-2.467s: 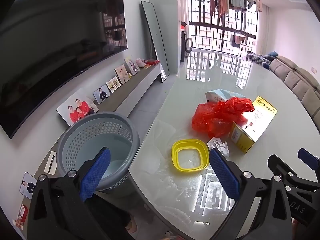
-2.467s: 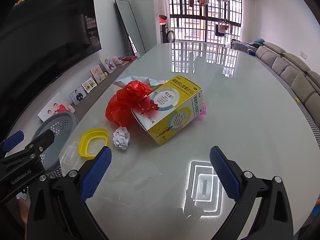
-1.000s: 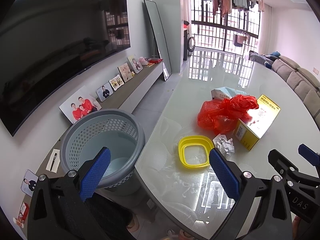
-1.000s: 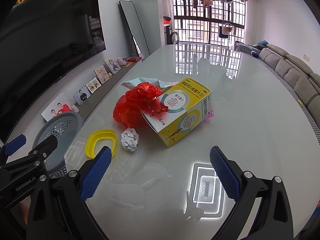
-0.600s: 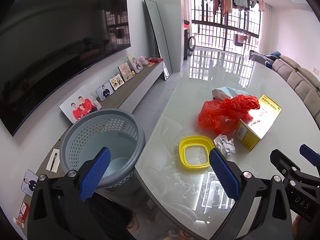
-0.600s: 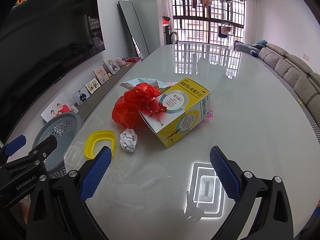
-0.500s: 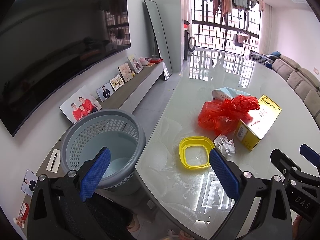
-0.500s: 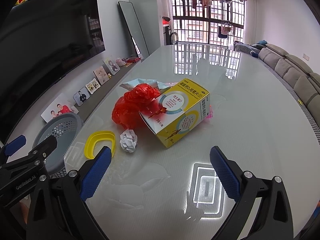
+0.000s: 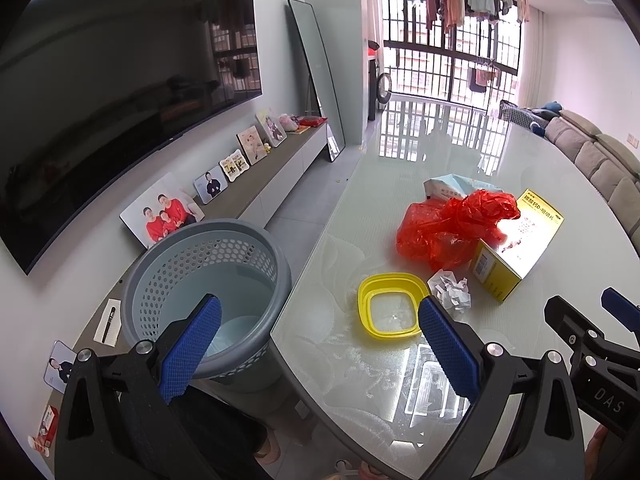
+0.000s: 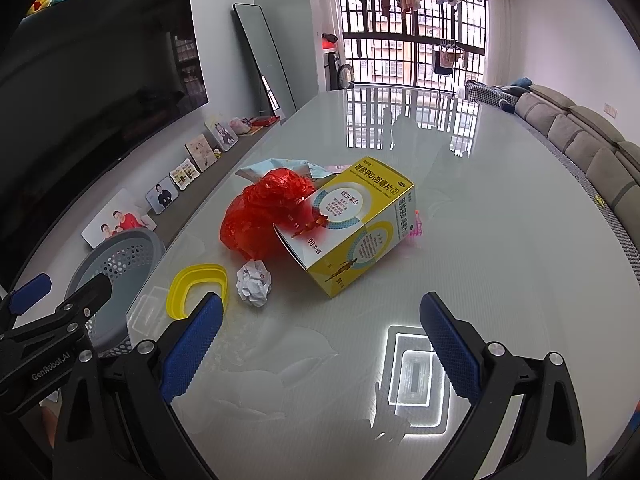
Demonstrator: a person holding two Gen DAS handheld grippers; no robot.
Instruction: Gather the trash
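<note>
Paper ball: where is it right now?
The paper ball lies on the glass table, left of centre in the right wrist view, between the yellow lid and the yellow box, just in front of the red bag.

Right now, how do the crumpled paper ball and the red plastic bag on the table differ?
The crumpled paper ball is white and opaque; the red plastic bag is glossy and translucent. The paper ball is small and tightly wadded, the bag much bigger and loosely bunched. The ball lies apart from the yellow box, while the bag presses against it. Both rest on the glass table, ungripped.
</note>
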